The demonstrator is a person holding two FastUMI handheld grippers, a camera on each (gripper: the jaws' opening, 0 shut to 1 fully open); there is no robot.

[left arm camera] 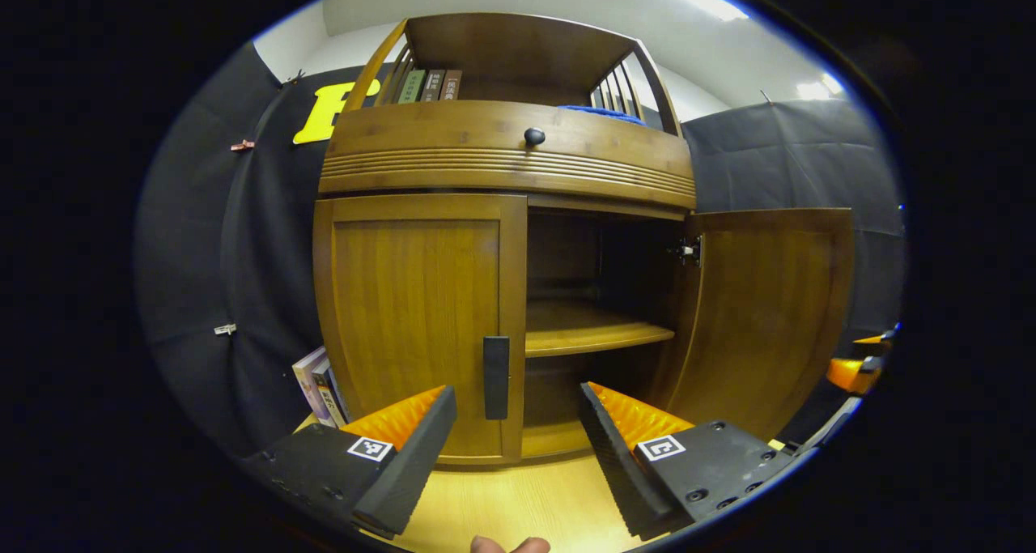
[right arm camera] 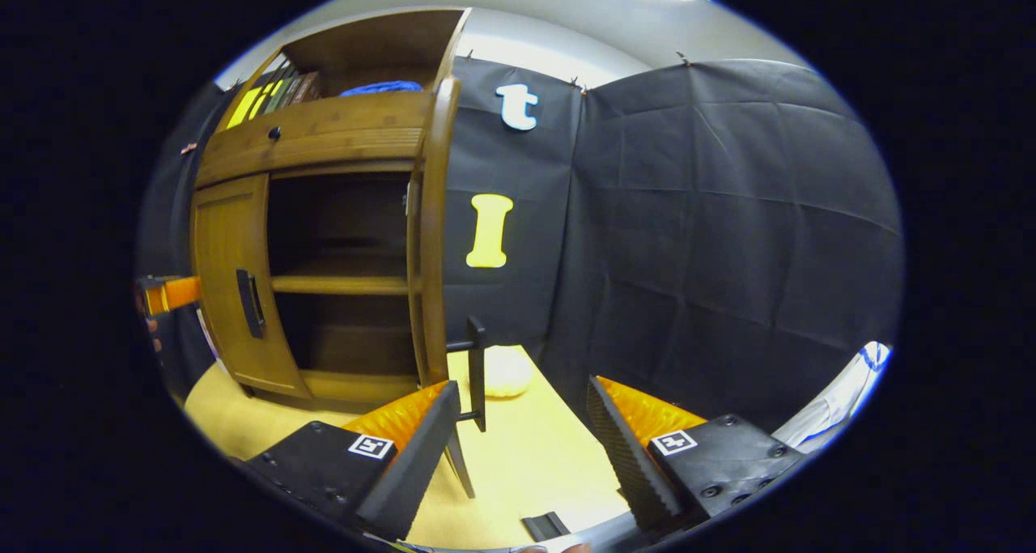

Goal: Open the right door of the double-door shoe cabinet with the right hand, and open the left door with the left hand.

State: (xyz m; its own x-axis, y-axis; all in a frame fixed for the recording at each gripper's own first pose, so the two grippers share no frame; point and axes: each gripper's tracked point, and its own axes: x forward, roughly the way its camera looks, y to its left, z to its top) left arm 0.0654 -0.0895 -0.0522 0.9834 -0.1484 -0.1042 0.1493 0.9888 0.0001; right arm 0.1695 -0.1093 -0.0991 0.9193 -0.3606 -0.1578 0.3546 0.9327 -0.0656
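The wooden shoe cabinet (left arm camera: pixel 502 156) stands on a pale wooden table. Its left door (left arm camera: pixel 413 318) is shut, with a dark vertical handle (left arm camera: pixel 496 377) on its inner edge. My left gripper (left arm camera: pixel 518 423) is open just in front of that handle, not touching it. The right door (left arm camera: pixel 769 318) is swung wide open, baring the inner shelf (left arm camera: pixel 591 330). In the right gripper view this door (right arm camera: pixel 433 237) is edge-on and its handle (right arm camera: pixel 477 371) sticks out just above my open right gripper (right arm camera: pixel 522 423), near the left finger and free of both. The left gripper (right arm camera: pixel 170 294) shows at the far left.
Books (left arm camera: pixel 320 387) lean against the cabinet's left side and more (left arm camera: pixel 429 85) stand on the top shelf beside a blue cloth (left arm camera: pixel 603 113). The drawer has a round knob (left arm camera: pixel 534 137). A pale round object (right arm camera: pixel 506 371) lies on the table behind the open door.
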